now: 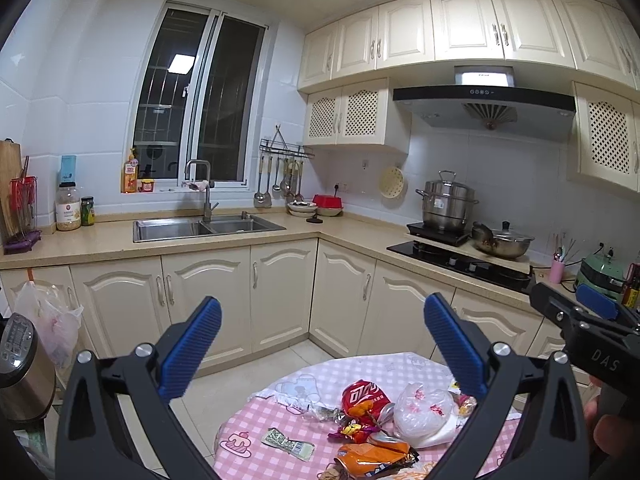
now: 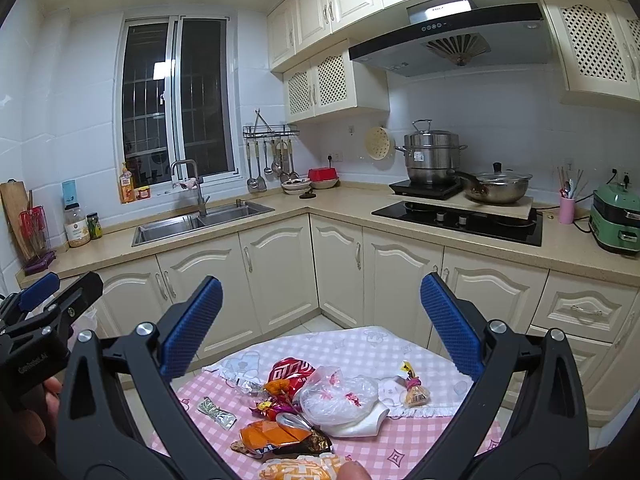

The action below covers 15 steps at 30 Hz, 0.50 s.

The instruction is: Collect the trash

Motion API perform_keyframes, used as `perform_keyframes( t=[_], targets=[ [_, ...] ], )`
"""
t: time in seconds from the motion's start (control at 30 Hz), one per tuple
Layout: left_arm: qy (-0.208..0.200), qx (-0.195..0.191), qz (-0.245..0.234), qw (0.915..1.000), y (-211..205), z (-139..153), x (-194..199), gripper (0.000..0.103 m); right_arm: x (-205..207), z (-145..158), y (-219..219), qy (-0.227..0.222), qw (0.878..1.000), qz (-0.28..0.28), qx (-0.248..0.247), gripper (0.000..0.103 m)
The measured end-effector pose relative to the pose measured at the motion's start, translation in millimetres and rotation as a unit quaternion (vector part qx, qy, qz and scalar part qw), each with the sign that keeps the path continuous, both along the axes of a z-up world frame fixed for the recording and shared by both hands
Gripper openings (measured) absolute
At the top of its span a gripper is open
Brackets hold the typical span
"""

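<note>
The trash lies in a loose heap on the near part of a table [image 2: 440, 444] covered with a pink checked cloth. In the heap are a red snack bag [image 2: 290, 374], a crumpled clear plastic bag [image 2: 340, 400], an orange wrapper [image 2: 272, 436], a flat green-and-silver packet [image 2: 216, 412] lying apart to the left, and a small tied candy packet [image 2: 416, 390] off to the right. A few bright candy wrappers [image 2: 268, 406] sit between the red bag and the orange wrapper.

All of it looks light, thin and crinkly, so each piece should give under the pads and may slide on the cloth. I judge raised folds and bunched edges the best places to pinch; the flat packet offers little to grab and probably needs an edge lifted first. The plastic bag is slippery and best taken at its gathered part.

The left gripper [image 1: 320, 344] and the right gripper [image 2: 318, 324] both hover above the heap with jaws spread wide and nothing between them.

The right wrist view shows the tied packet clearly, plus another orange-and-white wrapper [image 2: 300, 468] at the bottom edge. The left wrist view hides most of that packet behind a finger, but alone shows a plastic bag hanging on a cupboard [image 1: 48, 320] at left, possibly for rubbish.
</note>
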<state>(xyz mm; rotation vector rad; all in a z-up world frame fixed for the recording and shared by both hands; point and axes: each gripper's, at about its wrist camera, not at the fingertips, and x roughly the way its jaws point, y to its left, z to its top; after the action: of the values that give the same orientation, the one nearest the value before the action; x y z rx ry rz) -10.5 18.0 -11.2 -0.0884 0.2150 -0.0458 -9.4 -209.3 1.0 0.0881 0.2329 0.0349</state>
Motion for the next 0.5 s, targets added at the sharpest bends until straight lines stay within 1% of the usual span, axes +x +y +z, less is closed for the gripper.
perform_keyframes(
  t=[0.5],
  targets=[
    [0.0,0.0,0.001,1.0,1.8,-1.9,0.5,0.099,0.9,0.0,3.4,0.0,1.0,0.004,-0.003,0.097]
  ],
)
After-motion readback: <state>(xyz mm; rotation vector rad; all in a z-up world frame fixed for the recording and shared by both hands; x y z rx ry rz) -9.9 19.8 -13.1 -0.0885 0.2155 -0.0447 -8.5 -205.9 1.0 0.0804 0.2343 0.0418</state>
